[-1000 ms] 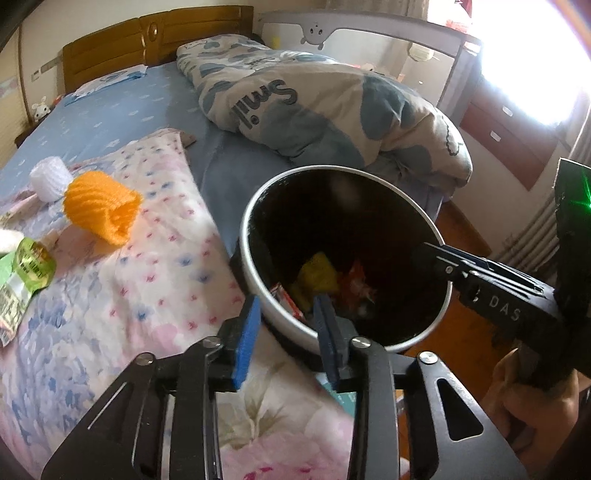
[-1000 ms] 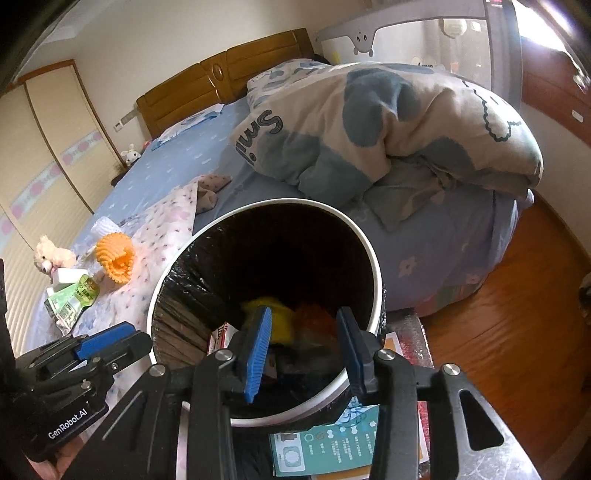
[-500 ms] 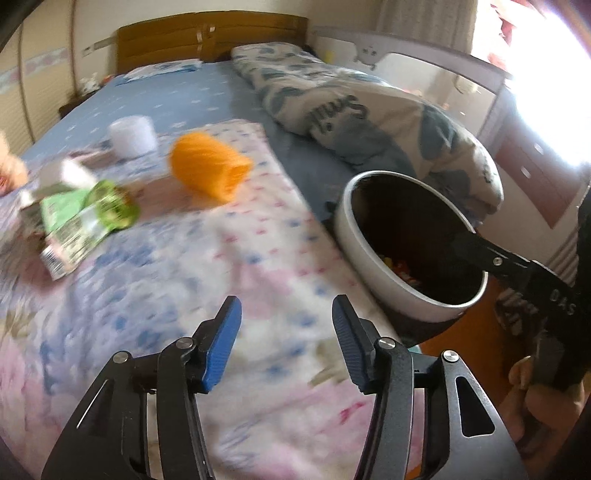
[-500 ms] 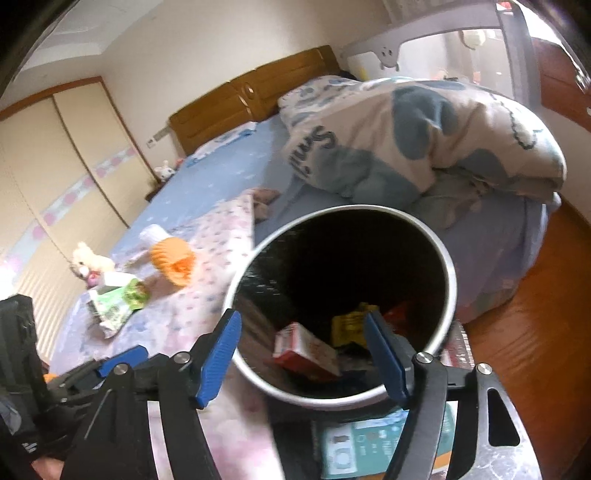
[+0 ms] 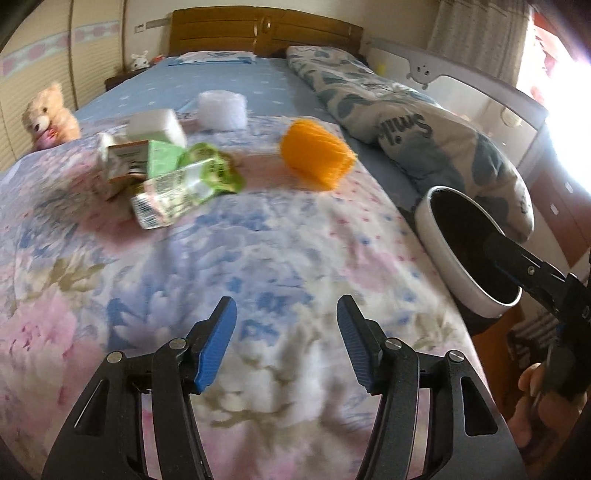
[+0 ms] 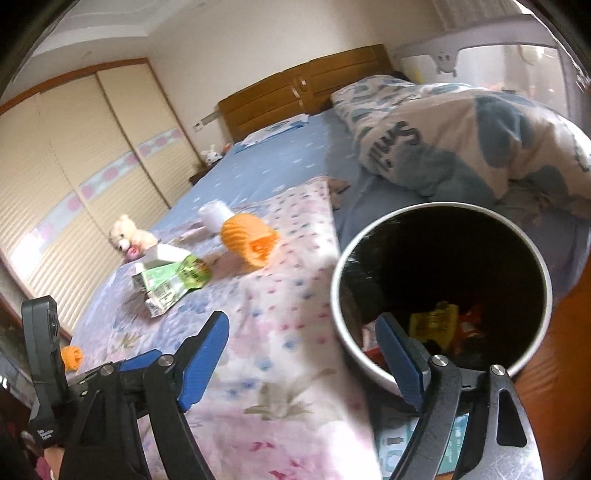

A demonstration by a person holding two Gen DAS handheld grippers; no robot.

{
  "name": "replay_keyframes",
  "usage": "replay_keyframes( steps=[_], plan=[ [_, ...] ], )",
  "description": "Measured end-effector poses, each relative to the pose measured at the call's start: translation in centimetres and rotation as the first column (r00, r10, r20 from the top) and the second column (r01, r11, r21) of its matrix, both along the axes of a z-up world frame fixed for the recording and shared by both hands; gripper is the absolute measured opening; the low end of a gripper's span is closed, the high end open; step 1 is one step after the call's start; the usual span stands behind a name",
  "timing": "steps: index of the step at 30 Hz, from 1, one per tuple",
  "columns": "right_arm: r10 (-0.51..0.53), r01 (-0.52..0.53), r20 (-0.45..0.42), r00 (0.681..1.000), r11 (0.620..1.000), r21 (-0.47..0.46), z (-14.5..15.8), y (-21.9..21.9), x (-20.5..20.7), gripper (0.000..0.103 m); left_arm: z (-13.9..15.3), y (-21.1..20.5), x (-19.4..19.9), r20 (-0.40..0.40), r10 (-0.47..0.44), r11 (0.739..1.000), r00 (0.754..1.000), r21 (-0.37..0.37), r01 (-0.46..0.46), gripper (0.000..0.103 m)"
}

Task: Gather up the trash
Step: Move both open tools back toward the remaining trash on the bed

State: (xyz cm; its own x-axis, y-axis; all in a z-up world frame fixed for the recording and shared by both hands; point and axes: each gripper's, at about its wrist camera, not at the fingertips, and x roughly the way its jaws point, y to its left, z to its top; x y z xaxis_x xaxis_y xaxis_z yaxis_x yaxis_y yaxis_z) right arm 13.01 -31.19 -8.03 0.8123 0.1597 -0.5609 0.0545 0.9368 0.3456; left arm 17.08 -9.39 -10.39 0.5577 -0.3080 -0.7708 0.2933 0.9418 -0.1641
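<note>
2 orange foam nets (image 6: 248, 238) (image 6: 71, 356), 1 bin (image 6: 546, 284).

A wooden headboard (image 5: 266, 31) stands at the bed's (image 5: 236, 85) far end. Left of the headboard runs a cream slatted wardrobe (image 6: 74, 155); right of it, a curtained, glaring window (image 5: 554, 48).

Your left gripper (image 5: 286, 341) and right gripper (image 6: 303, 360) both carry blue pads on black frames. The floral sheet (image 5: 258, 258) under you shows pink, blue and white blossoms. Beyond it the bed sheet (image 5: 229, 79) is pale blue with small white dots. You see an orange foam net (image 5: 316, 157), a white foam roll (image 5: 221, 109), green-and-white wrappers (image 5: 177, 181). The bin (image 6: 439, 291) is white-rimmed, black-lined, with yellow and red scraps inside. The teddy bear (image 5: 46, 114) is cream.
</note>
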Motion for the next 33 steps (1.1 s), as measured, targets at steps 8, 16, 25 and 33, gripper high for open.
replay_keyframes(
  steps=[8,16,25,33],
  plan=[
    [0.084,-0.085,-0.023,0.996,0.996,-0.023,-0.7,2.7,2.0,0.083,-0.2,2.7,1.0,0.001,0.053,0.999,0.999,0.011,-0.053,0.061],
    [0.145,-0.147,-0.036,0.989,0.988,-0.055,-1.2,5.0,4.3,0.083,-0.6,4.7,2.4,-0.006,0.100,0.995,0.995,0.028,-0.100,0.062],
    [0.189,-0.194,-0.061,0.980,0.977,-0.088,-1.7,6.7,8.2,0.083,-0.9,6.2,5.6,-0.022,0.123,0.991,0.992,0.054,-0.122,0.067],
    [0.202,-0.212,-0.089,0.975,0.970,-0.118,-1.6,7.0,12.6,0.083,-0.9,7.4,9.1,-0.029,0.157,0.986,0.987,0.067,-0.155,0.072]
  ],
)
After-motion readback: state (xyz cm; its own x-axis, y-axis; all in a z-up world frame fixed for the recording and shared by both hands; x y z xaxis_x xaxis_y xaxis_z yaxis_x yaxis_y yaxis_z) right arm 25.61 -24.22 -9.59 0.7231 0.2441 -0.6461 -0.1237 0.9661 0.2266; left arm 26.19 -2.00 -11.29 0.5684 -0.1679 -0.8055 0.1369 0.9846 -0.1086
